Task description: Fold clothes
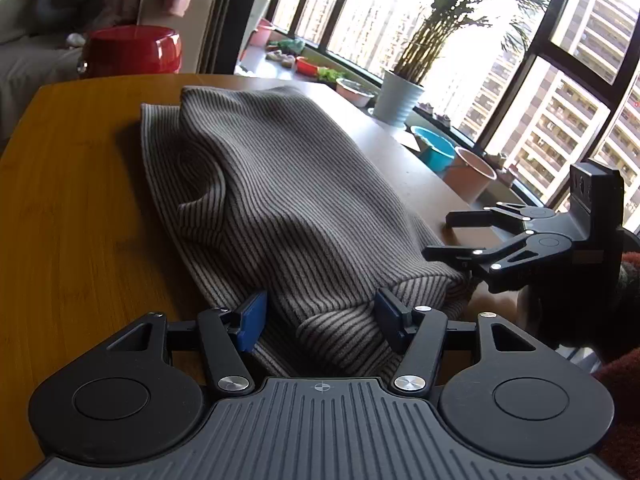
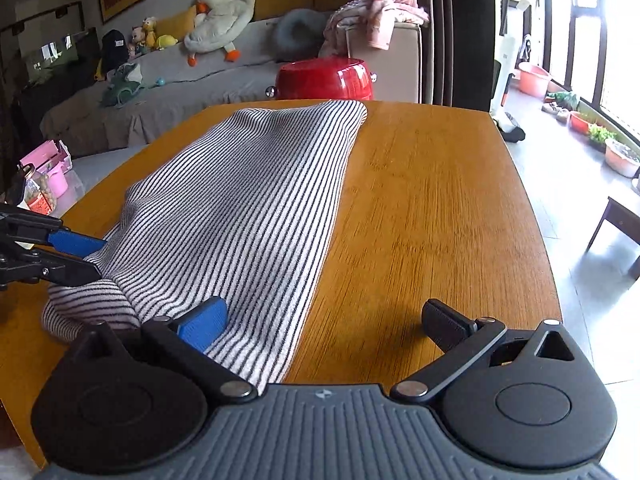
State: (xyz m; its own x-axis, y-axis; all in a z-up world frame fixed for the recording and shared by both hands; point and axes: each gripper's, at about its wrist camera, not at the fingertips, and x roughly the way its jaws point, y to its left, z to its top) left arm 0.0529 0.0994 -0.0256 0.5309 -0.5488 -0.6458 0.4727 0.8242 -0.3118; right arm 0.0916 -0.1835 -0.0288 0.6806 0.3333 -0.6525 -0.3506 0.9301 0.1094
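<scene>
It was a home's living room: a grey sofa [image 2: 168, 92] held plush toys (a big white duck [image 2: 218, 16] among them), and potted plants [image 1: 404, 92] lined the high-rise window [image 1: 500, 60] ledge.

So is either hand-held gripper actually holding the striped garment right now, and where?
Right hand-held gripper: open, holding nothing. Left hand-held gripper straddles a bunched fold at the striped garment's near edge; whether its pads press cannot be told.
</scene>
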